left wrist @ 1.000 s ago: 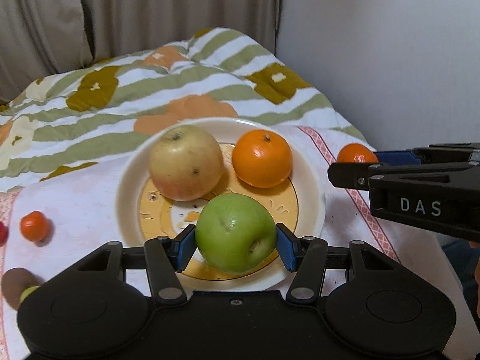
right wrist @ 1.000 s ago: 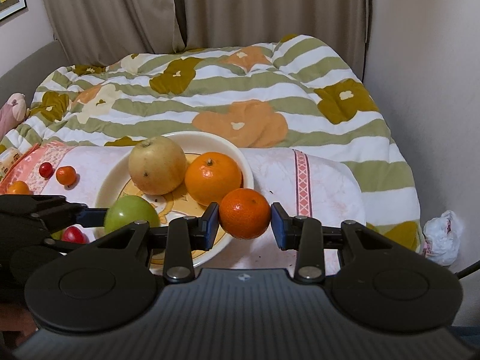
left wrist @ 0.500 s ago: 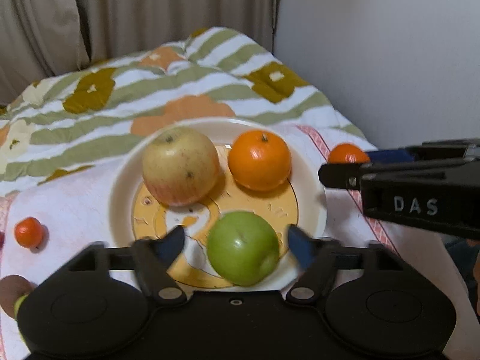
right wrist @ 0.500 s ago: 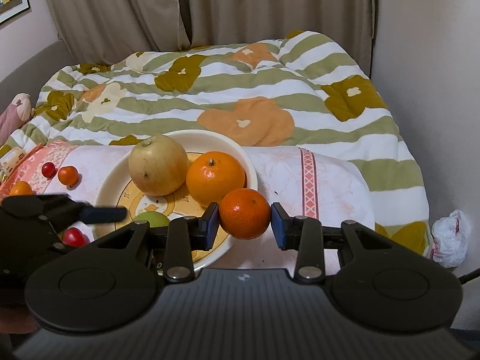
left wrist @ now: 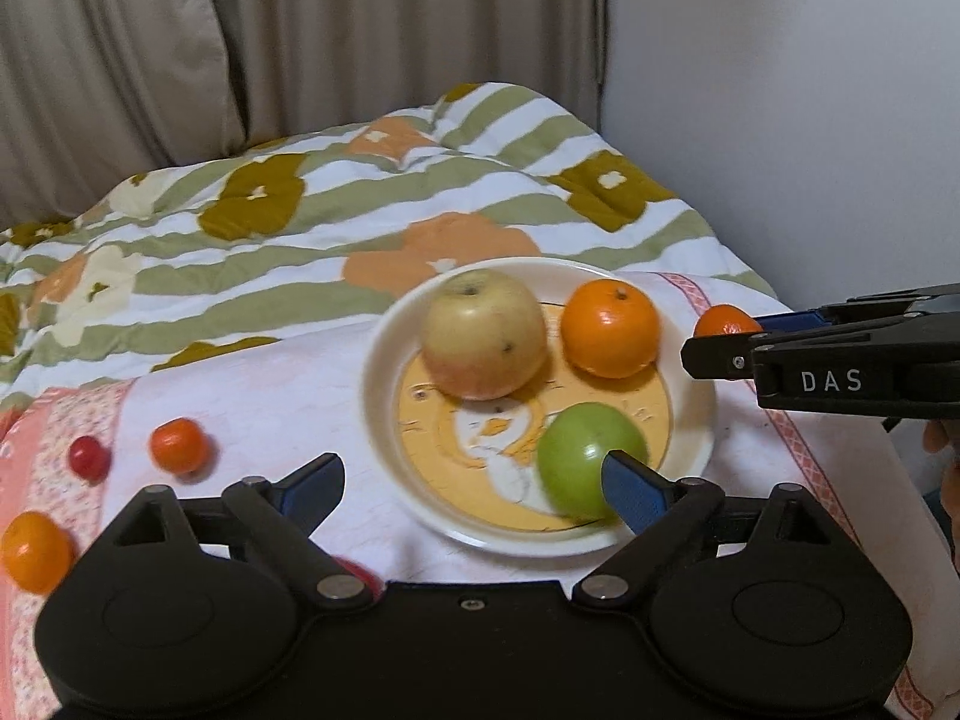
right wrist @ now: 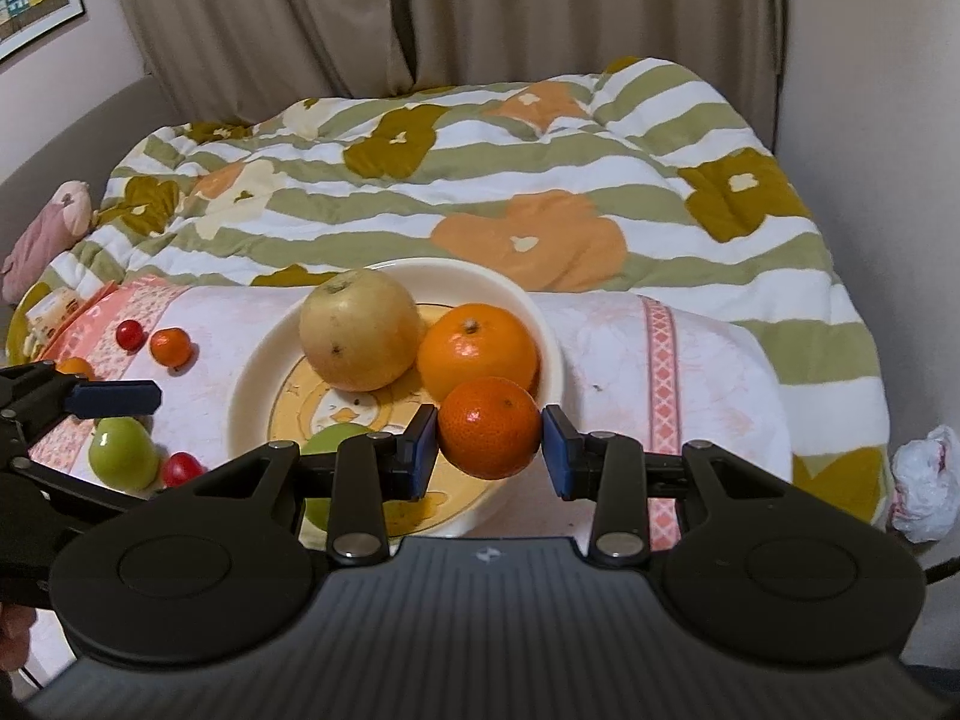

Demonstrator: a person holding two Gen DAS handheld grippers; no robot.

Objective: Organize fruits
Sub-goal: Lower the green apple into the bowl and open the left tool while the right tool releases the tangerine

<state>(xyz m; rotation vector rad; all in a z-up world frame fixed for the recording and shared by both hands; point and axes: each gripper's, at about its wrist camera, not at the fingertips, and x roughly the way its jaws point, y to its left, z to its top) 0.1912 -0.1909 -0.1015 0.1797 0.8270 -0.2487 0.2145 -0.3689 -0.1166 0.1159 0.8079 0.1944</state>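
A cream plate (left wrist: 384, 420) on a white cloth holds a yellow apple (left wrist: 483, 333), an orange (left wrist: 609, 327) and a green apple (left wrist: 585, 456). My left gripper (left wrist: 468, 468) hangs over the plate's near left rim with its jaws opening and nothing between them. The green apple lies on the plate, partly behind the right fingertip. My right gripper (right wrist: 489, 441) is shut on a mandarin (right wrist: 489, 432) and holds it above the plate's (right wrist: 252, 372) near right rim. In the left wrist view the mandarin (left wrist: 723, 321) shows at the far right.
Small fruits lie on the cloth to the left: a small orange (left wrist: 180, 444), a red one (left wrist: 89, 456), another orange (left wrist: 33, 549), and a green fruit (right wrist: 123, 453) beside a red one (right wrist: 180, 468). A striped quilt (right wrist: 480, 180) lies behind. A white bag (right wrist: 924, 480) sits at the right.
My left gripper opened off the green apple, left it on the plate, then drew back and to the left. The right gripper kept still with the mandarin.
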